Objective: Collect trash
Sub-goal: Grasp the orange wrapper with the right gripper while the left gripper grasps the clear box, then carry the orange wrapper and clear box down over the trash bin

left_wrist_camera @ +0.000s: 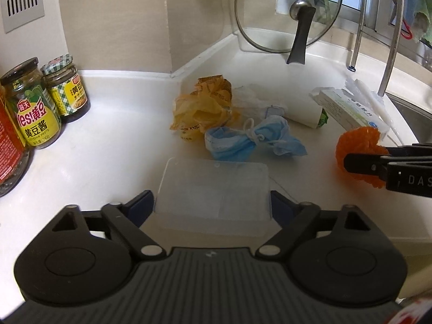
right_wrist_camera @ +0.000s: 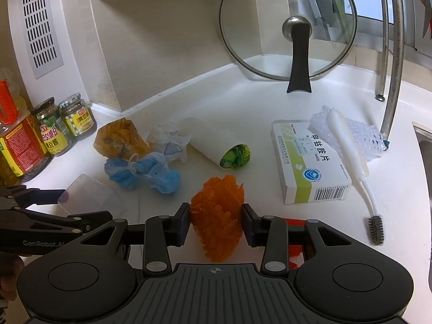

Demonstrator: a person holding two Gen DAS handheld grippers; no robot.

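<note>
My left gripper [left_wrist_camera: 212,206] is shut on a clear plastic box [left_wrist_camera: 213,189] held just above the white counter; it also shows in the right wrist view [right_wrist_camera: 86,191]. My right gripper [right_wrist_camera: 216,220] is shut on an orange mesh ball [right_wrist_camera: 217,216], also seen in the left wrist view [left_wrist_camera: 356,152]. On the counter lie a blue face mask [left_wrist_camera: 251,141], a crumpled yellow wrapper [left_wrist_camera: 205,105], a white tissue [right_wrist_camera: 168,139], a paper cup with green scrap [right_wrist_camera: 218,148] and a white medicine box [right_wrist_camera: 310,166].
Sauce jars [left_wrist_camera: 37,100] stand at the left. A glass pot lid [right_wrist_camera: 289,27] leans on the back wall. A white brush [right_wrist_camera: 353,162] lies on foam netting by a metal rack leg [right_wrist_camera: 391,81]. The sink edge [right_wrist_camera: 425,140] is at the right.
</note>
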